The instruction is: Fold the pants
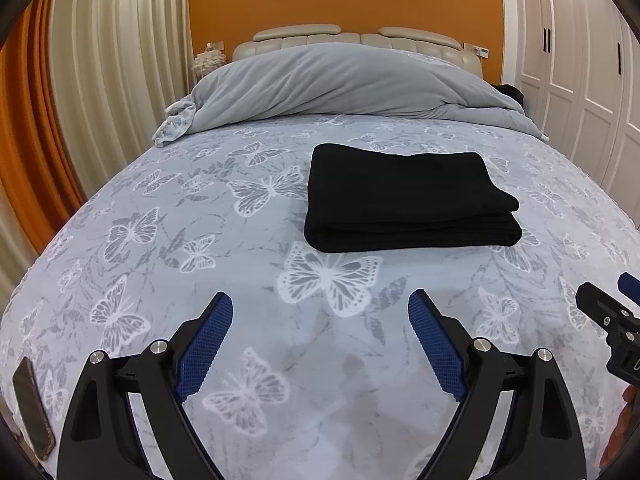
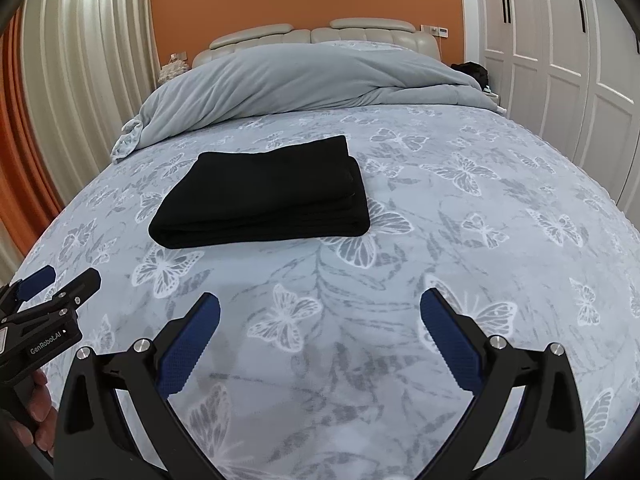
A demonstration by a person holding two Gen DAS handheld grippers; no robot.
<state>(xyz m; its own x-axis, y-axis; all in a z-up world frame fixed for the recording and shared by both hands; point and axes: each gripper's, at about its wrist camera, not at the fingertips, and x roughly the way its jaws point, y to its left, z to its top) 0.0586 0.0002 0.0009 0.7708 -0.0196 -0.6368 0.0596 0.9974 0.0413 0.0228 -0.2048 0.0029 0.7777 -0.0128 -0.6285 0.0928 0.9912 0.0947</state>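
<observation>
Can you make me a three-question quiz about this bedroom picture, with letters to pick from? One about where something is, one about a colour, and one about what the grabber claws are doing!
1. Where are the pants?
A. on the bed cover
B. on the floor
C. in the wardrobe

2. What colour are the pants?
A. white
B. black
C. red

3. What are the left gripper and right gripper doing?
A. both squeezing the pants
B. one holding a pillow
C. both open, holding nothing

Answers: 1 A, they lie on the butterfly bed cover. 2 B, the folded stack is black. 3 C, the blue fingers stand wide apart with only cover between them.
</observation>
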